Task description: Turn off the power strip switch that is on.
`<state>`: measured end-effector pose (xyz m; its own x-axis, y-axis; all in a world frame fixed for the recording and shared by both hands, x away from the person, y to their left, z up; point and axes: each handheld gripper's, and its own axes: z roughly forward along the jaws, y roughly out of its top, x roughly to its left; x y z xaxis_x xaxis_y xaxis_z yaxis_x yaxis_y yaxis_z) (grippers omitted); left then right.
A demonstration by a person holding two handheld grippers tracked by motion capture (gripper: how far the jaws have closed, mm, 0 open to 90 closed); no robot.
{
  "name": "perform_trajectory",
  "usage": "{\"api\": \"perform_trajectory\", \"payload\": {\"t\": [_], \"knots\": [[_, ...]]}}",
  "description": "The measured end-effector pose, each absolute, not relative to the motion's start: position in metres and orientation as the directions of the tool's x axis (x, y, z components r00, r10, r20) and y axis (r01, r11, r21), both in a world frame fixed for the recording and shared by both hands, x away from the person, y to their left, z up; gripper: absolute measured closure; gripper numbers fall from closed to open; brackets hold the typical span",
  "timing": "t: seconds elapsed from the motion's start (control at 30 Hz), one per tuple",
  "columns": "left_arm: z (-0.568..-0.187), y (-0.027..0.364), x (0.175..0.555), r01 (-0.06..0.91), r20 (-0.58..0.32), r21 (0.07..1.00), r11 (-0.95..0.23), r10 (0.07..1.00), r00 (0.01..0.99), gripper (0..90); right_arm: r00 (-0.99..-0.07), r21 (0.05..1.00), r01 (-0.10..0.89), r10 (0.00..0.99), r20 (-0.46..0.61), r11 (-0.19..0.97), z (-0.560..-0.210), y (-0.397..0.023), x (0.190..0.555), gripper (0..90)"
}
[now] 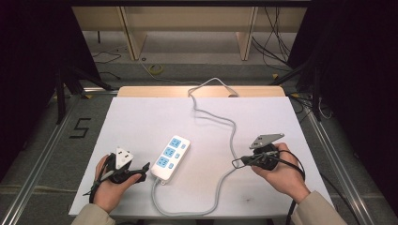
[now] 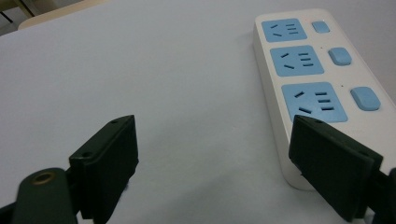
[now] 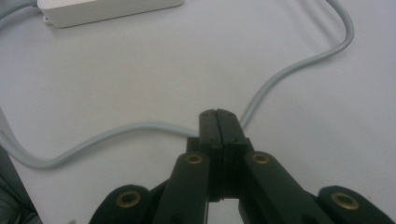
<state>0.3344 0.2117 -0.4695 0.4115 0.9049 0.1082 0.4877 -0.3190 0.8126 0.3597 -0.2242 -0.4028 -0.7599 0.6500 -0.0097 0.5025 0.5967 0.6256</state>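
One power strip [image 1: 171, 157], three empty sockets

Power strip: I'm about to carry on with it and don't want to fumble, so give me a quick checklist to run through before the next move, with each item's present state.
1. Left gripper jaws open: ok, wide apart, nothing between them.
2. Left gripper beside the power strip: ok, one jaw at its near end; contact cannot tell.
3. Right gripper jaws shut: ok, pressed together.
4. Right gripper holding the cable: cannot tell; the cable passes behind the tips.
5. Sockets free: ok, nothing plugged in.
6. Strip flat on the table: ok.
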Motion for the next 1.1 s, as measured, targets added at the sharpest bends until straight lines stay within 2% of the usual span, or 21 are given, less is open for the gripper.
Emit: {"api": "perform_trajectory", "payload": {"t": [1.1], "knots": [[-0.469,0.211,0.335,0.489,0.111,0.81,-0.325,0.903,0.415,15.5,-0.785,0.615,0.477,0.619,-0.022,0.628,-0.395,-0.201,0.372,90.0]]}}
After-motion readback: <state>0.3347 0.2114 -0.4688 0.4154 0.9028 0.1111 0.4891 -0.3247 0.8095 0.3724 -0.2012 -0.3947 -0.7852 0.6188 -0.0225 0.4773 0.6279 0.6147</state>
